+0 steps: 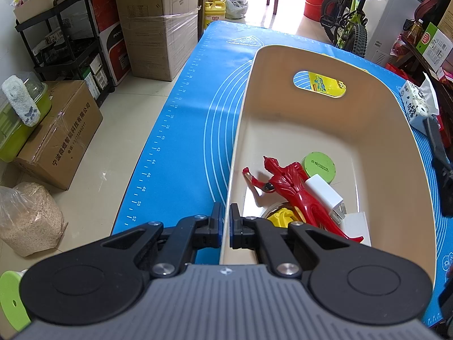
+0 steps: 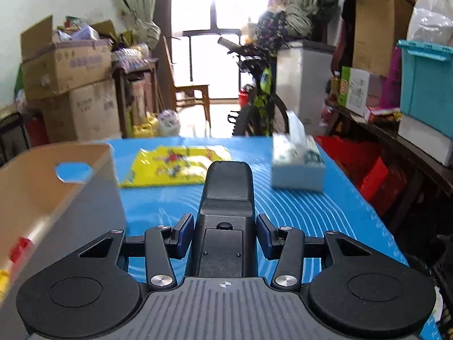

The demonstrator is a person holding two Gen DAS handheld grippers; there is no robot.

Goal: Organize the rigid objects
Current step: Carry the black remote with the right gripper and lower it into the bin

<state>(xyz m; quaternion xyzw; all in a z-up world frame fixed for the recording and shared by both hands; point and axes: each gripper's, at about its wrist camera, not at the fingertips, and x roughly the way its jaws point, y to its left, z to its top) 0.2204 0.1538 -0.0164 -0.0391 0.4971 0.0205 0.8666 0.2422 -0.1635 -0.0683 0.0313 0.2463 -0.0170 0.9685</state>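
A cream plastic bin (image 1: 382,147) stands on the blue mat (image 1: 198,113). My left gripper (image 1: 225,226) is shut on the bin's left rim, one finger outside and one inside. In the bin lie a red toy figure (image 1: 288,187), a green round lid (image 1: 318,167), a white block (image 1: 325,192) and a yellow piece (image 1: 283,216). My right gripper (image 2: 225,236) holds a dark grey device (image 2: 226,204) between its pads, lifted above the mat, to the right of the bin (image 2: 42,187).
A yellow packet (image 2: 172,165) and a tissue box (image 2: 297,164) lie on the mat beyond the right gripper. Cardboard boxes (image 1: 158,28), a black rack (image 1: 65,42) and a bicycle (image 1: 351,19) surround the table.
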